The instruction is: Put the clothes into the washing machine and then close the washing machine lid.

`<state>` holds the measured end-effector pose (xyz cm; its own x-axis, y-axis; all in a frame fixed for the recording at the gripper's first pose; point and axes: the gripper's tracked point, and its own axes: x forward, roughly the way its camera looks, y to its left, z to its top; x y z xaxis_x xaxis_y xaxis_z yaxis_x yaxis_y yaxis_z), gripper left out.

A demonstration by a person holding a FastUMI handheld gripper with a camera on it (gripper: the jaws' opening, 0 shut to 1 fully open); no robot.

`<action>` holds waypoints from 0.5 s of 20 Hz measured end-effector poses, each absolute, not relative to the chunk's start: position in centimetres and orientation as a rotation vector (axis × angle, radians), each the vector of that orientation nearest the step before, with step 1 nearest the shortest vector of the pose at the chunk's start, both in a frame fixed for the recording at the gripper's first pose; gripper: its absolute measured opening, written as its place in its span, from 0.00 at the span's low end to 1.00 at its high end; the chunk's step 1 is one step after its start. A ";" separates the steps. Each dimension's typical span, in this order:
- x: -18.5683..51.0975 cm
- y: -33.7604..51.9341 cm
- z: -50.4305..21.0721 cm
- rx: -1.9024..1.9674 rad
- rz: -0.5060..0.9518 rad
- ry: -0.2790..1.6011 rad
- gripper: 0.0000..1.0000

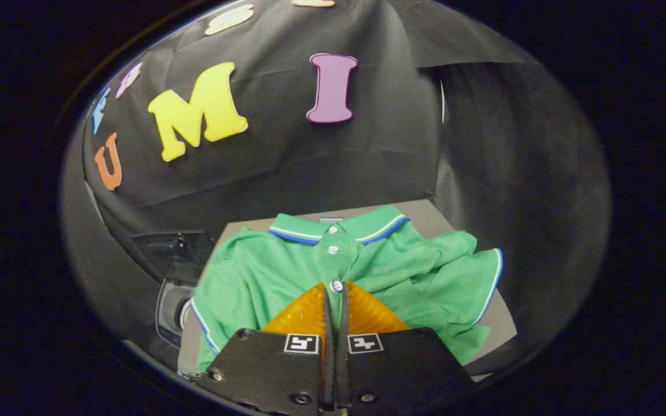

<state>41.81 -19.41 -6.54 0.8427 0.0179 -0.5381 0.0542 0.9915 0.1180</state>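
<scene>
A green polo shirt (263, 277) with a blue-and-white trimmed collar lies spread on a grey table top (498, 323), collar away from me. My gripper (336, 287) is shut, with only a thin slit between its fingers. The tips sit on the shirt's button placket, at the lowest button, and folds in the cloth on the right run toward them, so the fabric looks pinched. Left of the shirt, below the table's edge, stands the small washing machine (170, 312). A dark panel (176, 251) that looks like its raised lid is above it.
The booth's black cloth wall (367, 150) rises just behind the table and wraps around on the right. The table's bare grey surface shows at the far right corner and along the right edge of the shirt.
</scene>
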 end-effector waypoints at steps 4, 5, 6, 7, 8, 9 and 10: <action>41.1 -17.9 -3.8 0.119 0.007 0.527 0.05; 40.9 -17.5 -3.1 0.119 0.016 0.520 0.05; 40.8 -17.0 -2.3 0.125 0.026 0.510 0.05; 40.7 -16.3 -1.5 0.133 0.042 0.499 0.05; 40.4 -15.6 -0.9 0.136 0.059 0.492 0.05; 40.2 -14.7 -0.3 0.137 0.078 0.484 0.05; 40.1 -13.8 0.2 0.136 0.100 0.477 0.05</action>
